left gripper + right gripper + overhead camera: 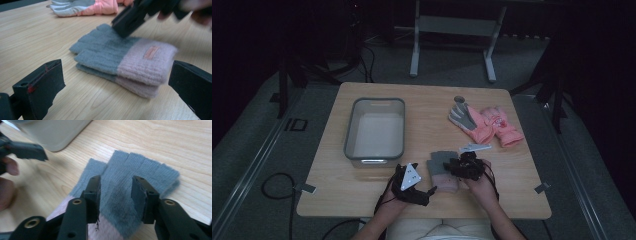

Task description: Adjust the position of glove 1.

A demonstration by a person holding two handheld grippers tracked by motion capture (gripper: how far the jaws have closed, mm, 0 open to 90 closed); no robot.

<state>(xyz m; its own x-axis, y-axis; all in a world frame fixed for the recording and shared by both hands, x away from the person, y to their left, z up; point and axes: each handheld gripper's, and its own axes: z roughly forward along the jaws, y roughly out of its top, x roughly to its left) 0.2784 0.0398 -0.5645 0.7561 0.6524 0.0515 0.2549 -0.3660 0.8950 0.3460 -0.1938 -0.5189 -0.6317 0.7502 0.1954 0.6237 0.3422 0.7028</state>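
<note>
The grey gloves (443, 170) lay stacked near the desk's front edge, not yet in the bin (375, 129), with the right gripper (115, 195) parted just above them and the left gripper (115, 85) wide open alongside.

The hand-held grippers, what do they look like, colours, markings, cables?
Both are black. The left hand-held gripper carries a light grey three-cornered plate with small dark marks on top; its blocky black jaws show chipped edges and red specks. The right hand-held gripper has flat black jaws on arms with brass-ringed holes. Thin black cables trail back along the person's forearms.
</note>
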